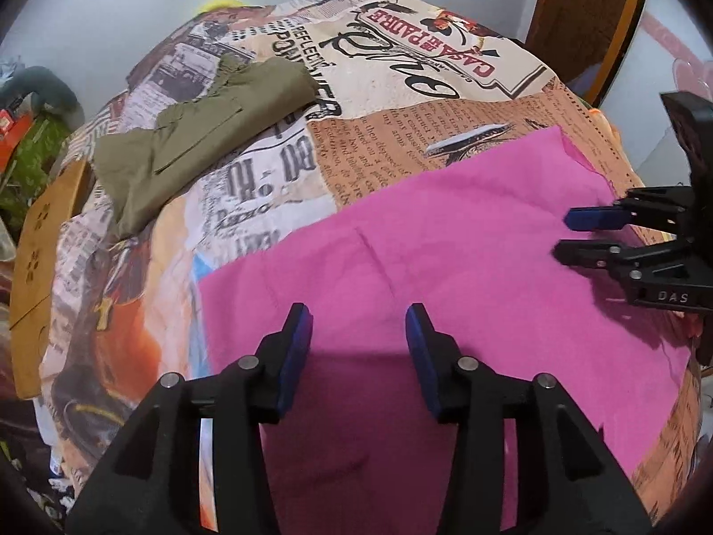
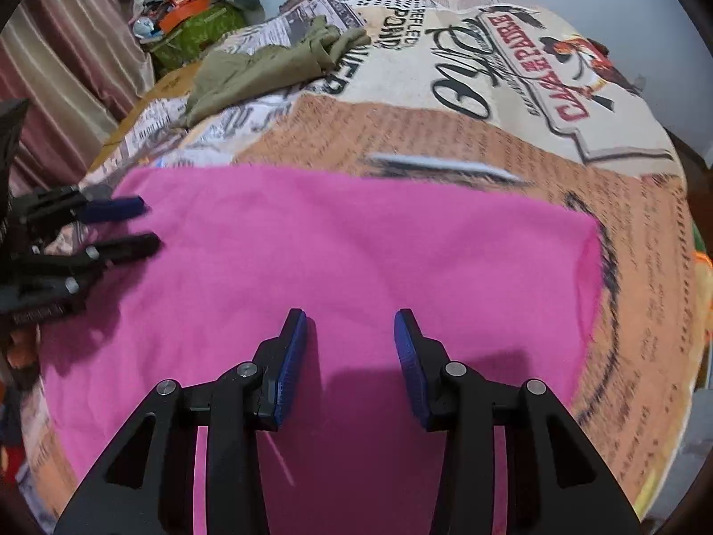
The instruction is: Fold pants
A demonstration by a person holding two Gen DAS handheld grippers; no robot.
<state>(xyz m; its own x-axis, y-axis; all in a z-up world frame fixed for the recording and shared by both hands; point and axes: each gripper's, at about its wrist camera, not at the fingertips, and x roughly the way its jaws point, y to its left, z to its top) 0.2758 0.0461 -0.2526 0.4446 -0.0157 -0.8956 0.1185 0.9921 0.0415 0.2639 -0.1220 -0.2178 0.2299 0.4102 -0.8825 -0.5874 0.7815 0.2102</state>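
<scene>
I see the flat, smooth bright-pink fabric pants [image 1: 445,245] spread on a bed covered with a newspaper-print quilt [image 1: 401,67], directly under both my tongs. In the left wrist view the pink cloth's long axis runs from about 8 o'clock to 2 o'clock. My left tongs [image 1: 356,325] hang over its near-left part, my right tongs [image 1: 563,234] over the stretch toward 3 o'clock, so each hand is nearer its own end. The far edge of the cloth lies at 12 o'clock from both tongs, which I judge is the way the next fold goes.

Both pairs of tongs stand partly open with nothing between the blue pads; pink cloth shows through each gap.

Count: 1 pink pair, 1 crumpled olive-green garment [image 1: 196,133] well apart at 10 o'clock, 1 thin white strip [image 1: 468,137] just beyond the pink edge, 2 tongs.
</scene>
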